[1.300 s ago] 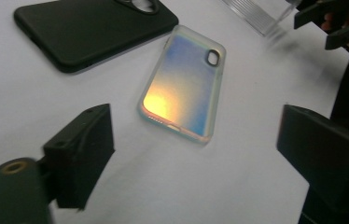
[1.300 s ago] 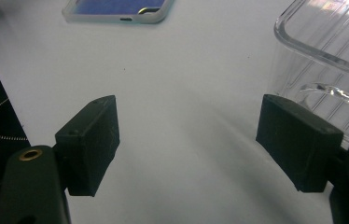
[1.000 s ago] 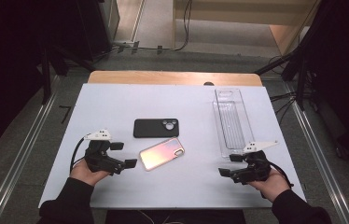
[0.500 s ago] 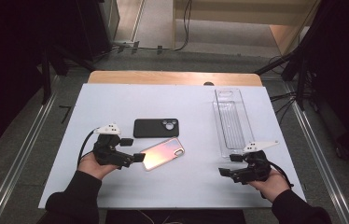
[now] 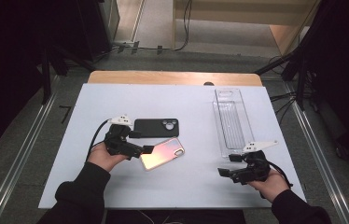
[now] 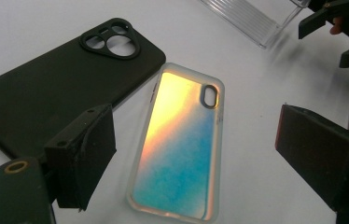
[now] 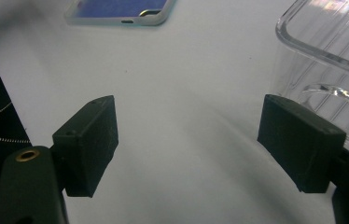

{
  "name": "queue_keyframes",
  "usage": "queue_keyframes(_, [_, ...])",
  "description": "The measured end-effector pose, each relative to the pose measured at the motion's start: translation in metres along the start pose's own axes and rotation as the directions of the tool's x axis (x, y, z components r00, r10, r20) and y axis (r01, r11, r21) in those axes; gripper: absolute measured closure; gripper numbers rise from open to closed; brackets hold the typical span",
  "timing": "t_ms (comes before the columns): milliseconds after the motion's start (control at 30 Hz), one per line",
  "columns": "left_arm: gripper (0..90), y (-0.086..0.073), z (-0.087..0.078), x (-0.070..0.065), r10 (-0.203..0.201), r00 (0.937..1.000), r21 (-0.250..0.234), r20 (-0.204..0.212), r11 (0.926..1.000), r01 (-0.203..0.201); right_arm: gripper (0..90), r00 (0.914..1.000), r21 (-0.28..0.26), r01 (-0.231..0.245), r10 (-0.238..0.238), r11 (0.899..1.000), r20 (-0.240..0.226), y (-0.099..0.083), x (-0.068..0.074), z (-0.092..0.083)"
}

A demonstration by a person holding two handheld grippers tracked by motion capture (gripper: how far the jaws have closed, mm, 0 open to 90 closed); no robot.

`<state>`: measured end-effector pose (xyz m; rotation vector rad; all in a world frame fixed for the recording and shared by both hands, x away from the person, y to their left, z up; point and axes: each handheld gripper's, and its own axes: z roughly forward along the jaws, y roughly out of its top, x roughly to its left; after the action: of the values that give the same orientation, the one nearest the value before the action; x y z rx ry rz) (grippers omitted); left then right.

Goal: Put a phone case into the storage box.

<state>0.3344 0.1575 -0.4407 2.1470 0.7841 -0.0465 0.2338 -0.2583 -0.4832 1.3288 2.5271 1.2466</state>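
The left tongs (image 5: 145, 150) stood spread at the near end of the iridescent phone case (image 5: 162, 153), which lay flat on the white worktop (image 5: 116, 98) and, in the left gripper view, stretched away between the two black jaws, neither pad pressing on it; the jaws had just been closing a little around it. A black phone case (image 5: 156, 127) lay just beyond, its corner close against the iridescent one. The step in hand looked like the approach for a pick-up, with the grip itself not yet made. The right tongs (image 5: 226, 165) waited spread and empty, well to the right, the clear plastic tray (image 5: 232, 122) just ahead of them. The next move probably called for the left tongs to settle lower and close squarely on the case's edges, clear of the black case.
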Motion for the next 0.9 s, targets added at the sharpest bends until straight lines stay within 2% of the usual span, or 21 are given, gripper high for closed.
queue_keyframes(167, [12.7, 0.010, 0.010, 0.001, 0.006, 1.0000, 0.017, -0.005, 0.9998, -0.006, 18.2, 1.0000, -0.001, 0.002, -0.002, 1.000, -0.003, 0.000, 0.000, 0.000])
queue_keyframes(233, [12.7, 0.012, 0.015, 0.001, 0.013, 0.9998, 0.009, -0.012, 0.9999, -0.013, 18.2, 1.0000, -0.001, 0.006, -0.006, 1.000, -0.006, 0.001, 0.000, 0.000])
queue_keyframes(433, [12.4, 0.018, 0.029, -0.001, 0.009, 1.0000, 0.012, 0.004, 0.9999, -0.009, 18.2, 0.9999, -0.001, 0.010, -0.010, 1.000, -0.004, 0.000, 0.000, 0.000])
queue_keyframes(567, [12.3, 0.018, 0.033, -0.004, 0.008, 1.0000, 0.011, 0.005, 0.9999, -0.008, 18.2, 1.0000, 0.003, 0.008, -0.008, 1.000, -0.002, 0.000, 0.001, 0.000])
queue_keyframes(633, [12.3, 0.017, 0.036, -0.007, 0.034, 0.9994, 0.018, 0.004, 0.9992, -0.034, 18.2, 1.0000, 0.004, 0.008, -0.008, 1.000, -0.002, 0.000, 0.001, 0.000])
queue_keyframes(733, [12.2, 0.016, 0.039, -0.006, 0.041, 0.9991, 0.028, 0.003, 0.9988, -0.041, 18.2, 0.9999, 0.002, 0.014, -0.014, 1.000, -0.007, 0.000, 0.002, 0.000])
queue_keyframes(833, [7.7, 0.015, 0.041, -0.006, 0.040, 0.9992, 0.036, -0.007, 0.9986, -0.039, 18.2, 0.9998, 0.003, 0.020, -0.020, 1.000, -0.007, 0.000, 0.003, 0.000])
queue_keyframes(867, [5.4, 0.014, 0.042, -0.007, 0.047, 0.9987, 0.031, 0.020, 0.9984, -0.047, 18.2, 0.9999, 0.001, 0.016, -0.016, 1.000, -0.006, 0.000, 0.003, -0.001])
queue_keyframes(900, [5.3, 0.014, 0.042, -0.007, 0.047, 0.9987, 0.031, 0.020, 0.9984, -0.047, 18.2, 0.9999, 0.001, 0.016, -0.016, 1.000, -0.006, 0.000, 0.003, -0.001])
